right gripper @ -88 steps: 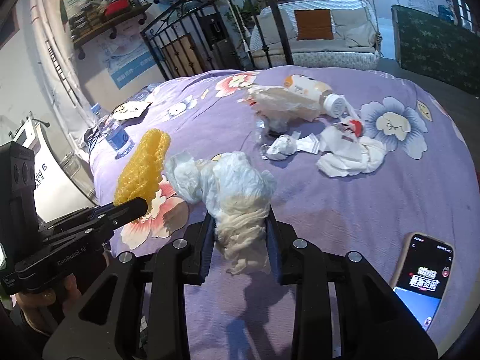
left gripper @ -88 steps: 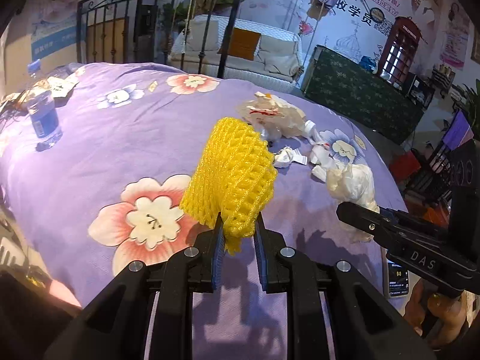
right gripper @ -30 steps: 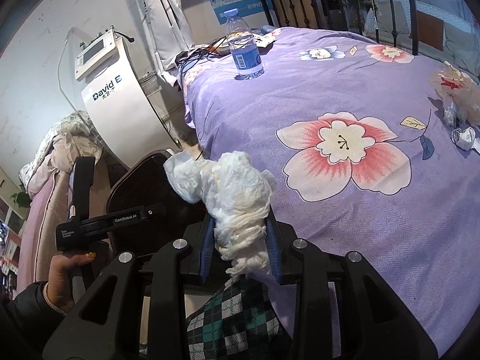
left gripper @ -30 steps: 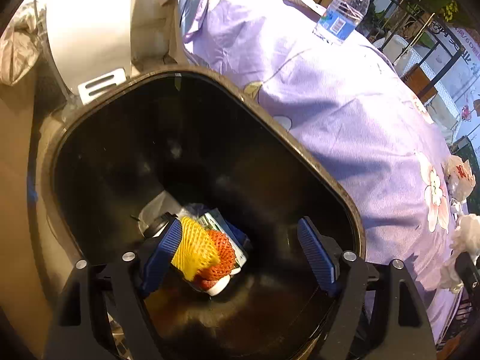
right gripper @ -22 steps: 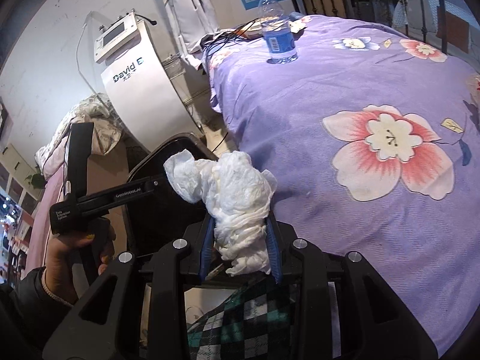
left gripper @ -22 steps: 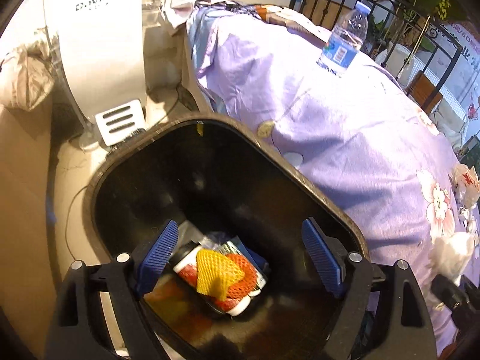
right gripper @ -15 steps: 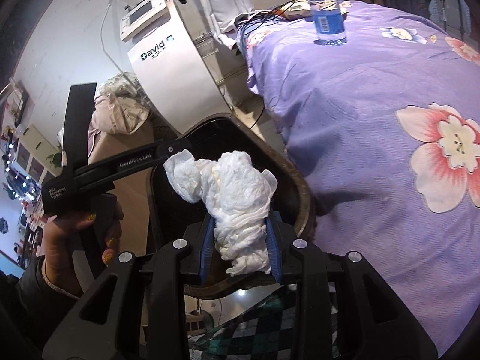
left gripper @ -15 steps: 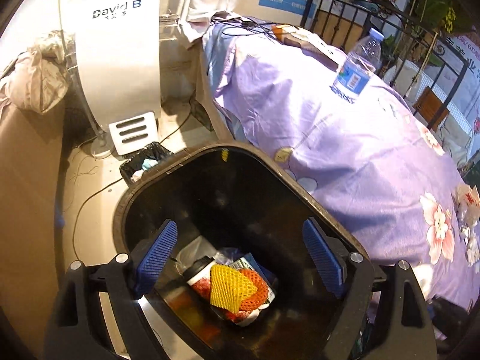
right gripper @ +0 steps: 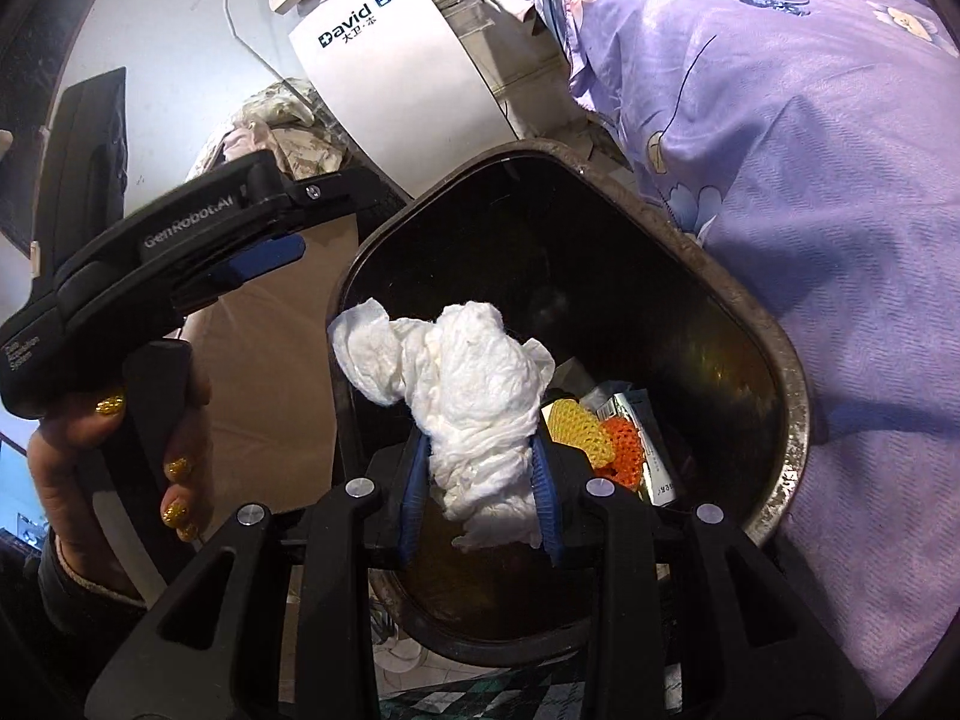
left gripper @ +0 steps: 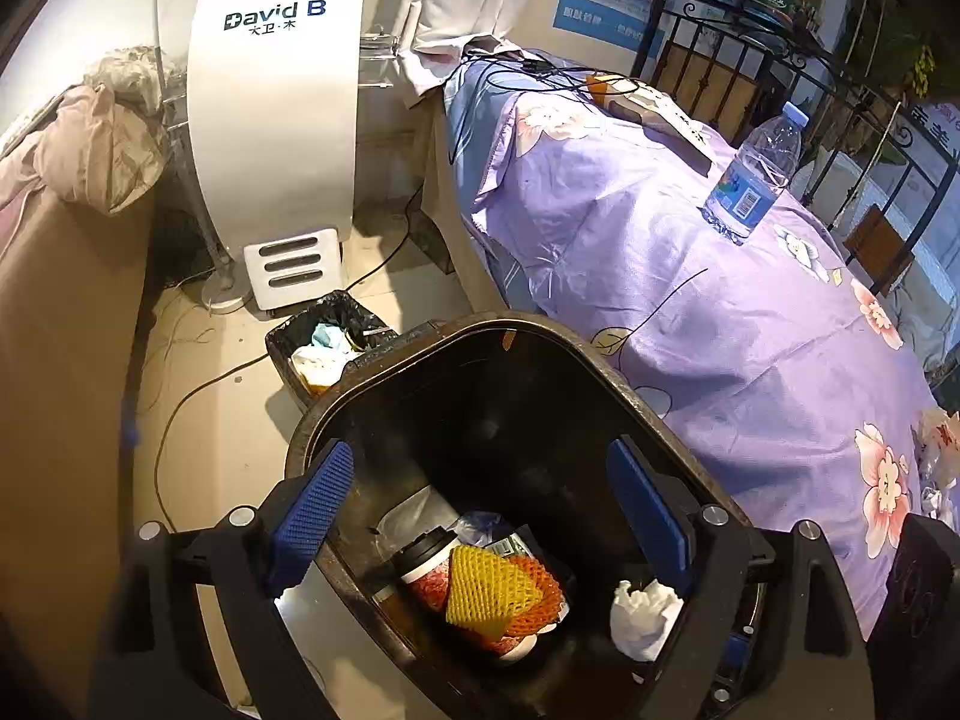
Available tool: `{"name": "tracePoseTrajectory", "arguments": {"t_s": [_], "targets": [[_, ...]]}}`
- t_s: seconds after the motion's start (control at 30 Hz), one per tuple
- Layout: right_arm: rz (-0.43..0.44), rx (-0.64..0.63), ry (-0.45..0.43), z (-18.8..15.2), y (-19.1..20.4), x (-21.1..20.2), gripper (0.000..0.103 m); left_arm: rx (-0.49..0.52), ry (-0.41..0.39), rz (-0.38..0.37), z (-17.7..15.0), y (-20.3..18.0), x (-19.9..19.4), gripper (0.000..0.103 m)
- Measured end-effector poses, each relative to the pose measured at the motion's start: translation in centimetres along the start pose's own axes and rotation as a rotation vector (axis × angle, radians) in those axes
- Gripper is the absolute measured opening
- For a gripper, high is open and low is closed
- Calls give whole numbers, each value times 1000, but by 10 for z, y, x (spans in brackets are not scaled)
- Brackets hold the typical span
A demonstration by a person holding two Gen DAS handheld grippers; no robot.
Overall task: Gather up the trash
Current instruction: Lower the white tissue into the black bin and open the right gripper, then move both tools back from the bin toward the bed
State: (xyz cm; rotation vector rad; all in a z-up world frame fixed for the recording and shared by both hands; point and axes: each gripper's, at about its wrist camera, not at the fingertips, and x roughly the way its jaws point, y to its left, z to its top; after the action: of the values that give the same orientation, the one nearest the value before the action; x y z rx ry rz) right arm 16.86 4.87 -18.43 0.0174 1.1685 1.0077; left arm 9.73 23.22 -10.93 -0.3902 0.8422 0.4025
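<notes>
— White crumpled tissue wad [right gripper: 474, 396], clamped between the blue pads of the right gripper [right gripper: 480, 498], hanging over the open mouth of the dark oval trash bin [right gripper: 780, 360]!

— And the left gripper [left gripper: 480, 510]?

— Jaws spread wide, holding nothing, poised above the bin's rim. Down at the bottom lies the yellow foam fruit net [left gripper: 486, 594], resting on an orange net and a cup.

— Beside the bin?

— Purple floral bedspread [left gripper: 750, 312], with a clear plastic water bottle [left gripper: 753, 174] standing upright on it.

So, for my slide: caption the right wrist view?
Right gripper holds tissue wad over black bin.
</notes>
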Motion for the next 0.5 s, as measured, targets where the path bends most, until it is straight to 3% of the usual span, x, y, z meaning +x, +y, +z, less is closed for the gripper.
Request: {"name": "tracePoseTrajectory", "arguments": {"t_s": [0.1,0.23,0.5], "targets": [[-19,0,25,-1,1,10,38,-11,-6,-1,2,4,0,85],[-27,-6,1,-2,6,8,79,-20,-10,0,3,7,0,86],[-38,-48,-1,-6,12,1,81,-11,2,-13,3,3,2,87]]}}
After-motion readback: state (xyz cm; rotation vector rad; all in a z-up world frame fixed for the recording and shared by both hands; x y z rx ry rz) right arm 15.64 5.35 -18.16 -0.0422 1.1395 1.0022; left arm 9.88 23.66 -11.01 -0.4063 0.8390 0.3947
